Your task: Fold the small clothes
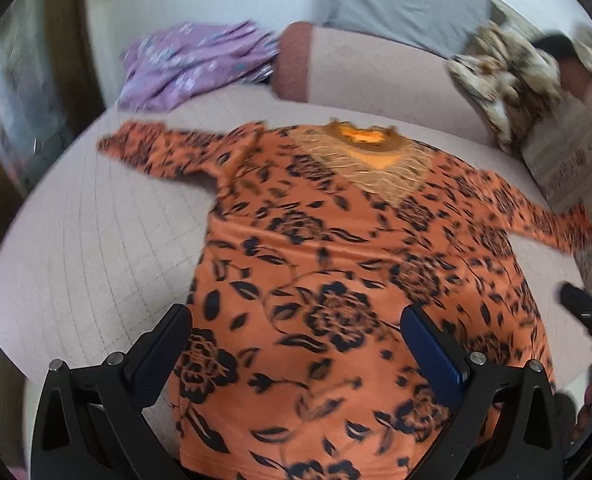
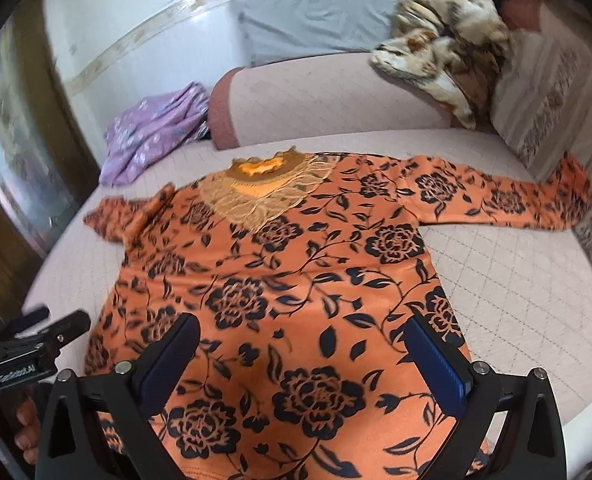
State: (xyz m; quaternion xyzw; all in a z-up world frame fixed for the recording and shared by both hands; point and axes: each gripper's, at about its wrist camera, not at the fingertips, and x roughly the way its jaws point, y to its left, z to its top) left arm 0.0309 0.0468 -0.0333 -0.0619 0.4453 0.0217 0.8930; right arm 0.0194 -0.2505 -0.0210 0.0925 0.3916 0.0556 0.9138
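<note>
An orange long-sleeved top [image 1: 335, 272] with black flowers lies flat, front up, on the pale quilted bed, neck away from me and both sleeves spread out. It also shows in the right wrist view [image 2: 296, 280]. My left gripper [image 1: 296, 320] is open and empty, hovering over the lower left part of the top near the hem. My right gripper [image 2: 303, 328] is open and empty over the lower right part. The left gripper also shows at the left edge of the right wrist view [image 2: 36, 336]; the right one shows at the right edge of the left wrist view [image 1: 583, 308].
A purple flowered garment [image 1: 192, 64] lies crumpled at the far left of the bed [image 1: 96, 240]. A pink bolster [image 1: 375, 68] and a grey pillow [image 1: 407, 0] sit at the head. A brown-and-cream blanket [image 1: 507, 72] is heaped at the far right.
</note>
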